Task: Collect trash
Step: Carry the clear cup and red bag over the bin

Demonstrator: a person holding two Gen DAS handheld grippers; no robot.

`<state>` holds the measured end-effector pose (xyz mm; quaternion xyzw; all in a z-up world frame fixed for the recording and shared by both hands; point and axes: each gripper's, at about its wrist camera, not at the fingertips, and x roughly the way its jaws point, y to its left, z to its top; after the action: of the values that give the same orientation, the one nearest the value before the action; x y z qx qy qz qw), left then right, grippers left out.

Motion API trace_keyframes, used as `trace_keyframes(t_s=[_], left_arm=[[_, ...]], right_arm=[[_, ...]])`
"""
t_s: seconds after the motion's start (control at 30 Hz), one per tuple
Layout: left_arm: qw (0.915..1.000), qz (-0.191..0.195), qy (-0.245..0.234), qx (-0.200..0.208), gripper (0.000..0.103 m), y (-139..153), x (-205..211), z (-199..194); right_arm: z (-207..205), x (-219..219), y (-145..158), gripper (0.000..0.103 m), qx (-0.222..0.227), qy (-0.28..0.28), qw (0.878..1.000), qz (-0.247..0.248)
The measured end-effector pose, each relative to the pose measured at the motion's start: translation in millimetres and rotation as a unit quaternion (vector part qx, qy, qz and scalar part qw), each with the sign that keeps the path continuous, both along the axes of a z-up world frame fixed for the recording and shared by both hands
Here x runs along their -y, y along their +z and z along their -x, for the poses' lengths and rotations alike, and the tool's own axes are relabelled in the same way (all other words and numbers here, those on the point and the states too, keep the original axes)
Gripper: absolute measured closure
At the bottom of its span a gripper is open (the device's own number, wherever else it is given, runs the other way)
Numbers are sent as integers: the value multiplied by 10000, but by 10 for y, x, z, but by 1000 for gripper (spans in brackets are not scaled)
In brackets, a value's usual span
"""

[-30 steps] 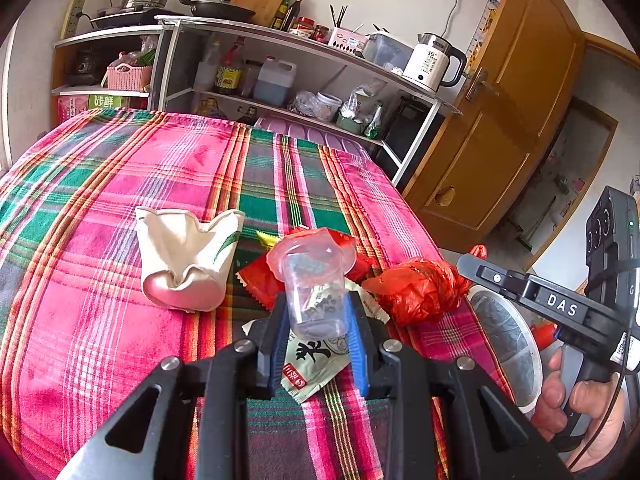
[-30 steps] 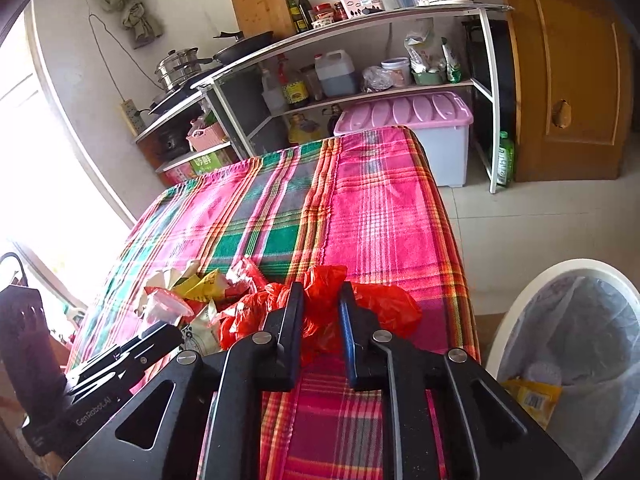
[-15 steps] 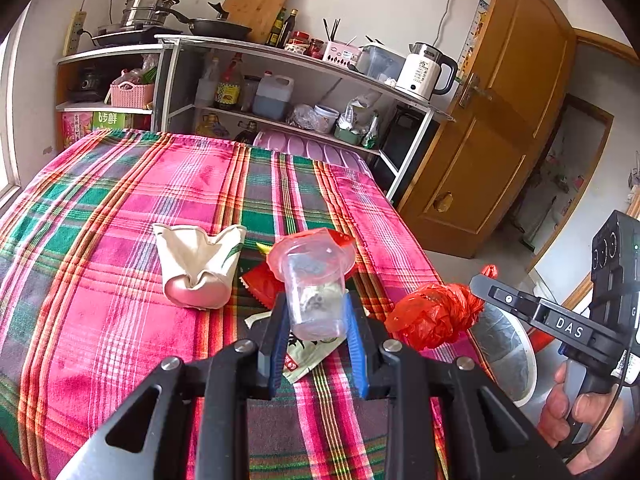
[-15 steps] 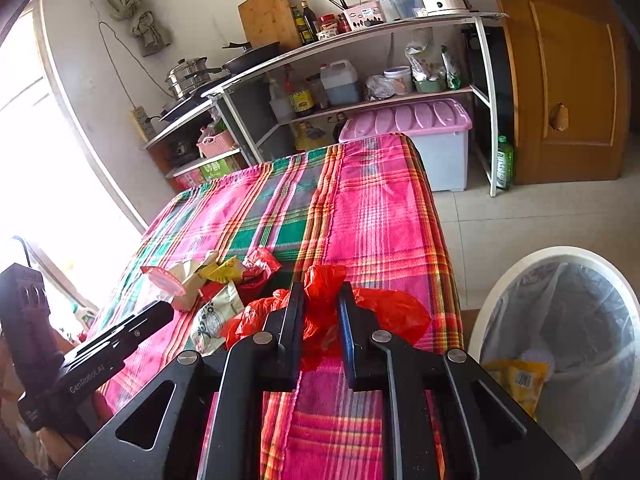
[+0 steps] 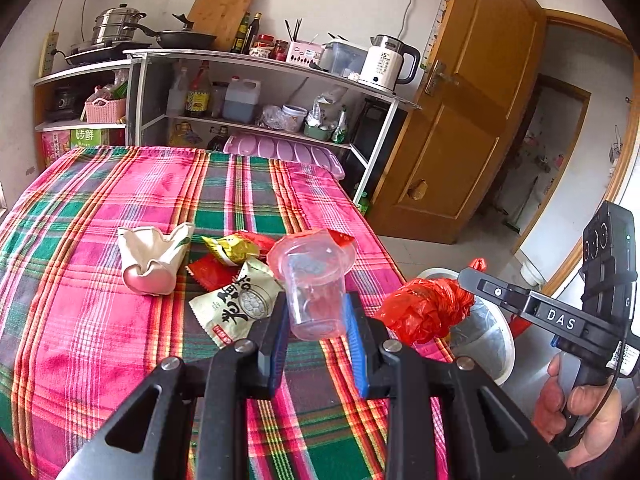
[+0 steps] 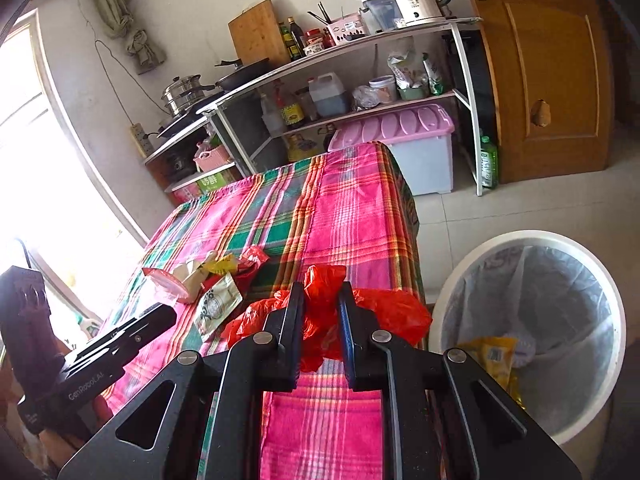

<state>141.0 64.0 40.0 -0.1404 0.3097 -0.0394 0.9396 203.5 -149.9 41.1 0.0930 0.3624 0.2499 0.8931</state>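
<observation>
My left gripper (image 5: pixel 316 308) is shut on a clear plastic cup (image 5: pixel 314 280) and holds it above the plaid tablecloth (image 5: pixel 100 320). My right gripper (image 6: pixel 322 308) is shut on a crumpled red plastic bag (image 6: pixel 384 314), held over the table's right edge; the bag also shows in the left wrist view (image 5: pixel 424 306). A white bin (image 6: pixel 532 332) with a clear liner and a yellow wrapper inside stands on the floor to the right. On the cloth lie a crushed white paper cup (image 5: pixel 152 256), a pale green snack packet (image 5: pixel 240 304), a yellow wrapper (image 5: pixel 232 248) and a red wrapper (image 5: pixel 210 274).
A metal shelf (image 5: pixel 260 80) with pans, bottles and a kettle (image 5: pixel 388 62) stands behind the table. A pink-lidded storage box (image 6: pixel 400 136) sits under it. A wooden door (image 5: pixel 468 120) is to the right. A bright window (image 6: pixel 28 160) is on the left.
Both grippers have lifted and pulled back from the table with their loads. The red bag has moved right towards the bin. The cup has risen clear of the wrappers.
</observation>
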Motion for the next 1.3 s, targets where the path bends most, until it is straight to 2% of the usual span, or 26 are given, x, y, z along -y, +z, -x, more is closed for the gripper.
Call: trace_keyframes(t_s=[0.83, 1.3], left_arm=[[9945, -296, -1004, -48, 75, 45, 1125, -307], [9870, -200, -1554, -357, 75, -190, 1681, -676]], right_arm=[[138, 1144, -47, 87, -24, -894, 9957, -248], [47, 1704, -259, 86, -205, -1484, 9884, -245]])
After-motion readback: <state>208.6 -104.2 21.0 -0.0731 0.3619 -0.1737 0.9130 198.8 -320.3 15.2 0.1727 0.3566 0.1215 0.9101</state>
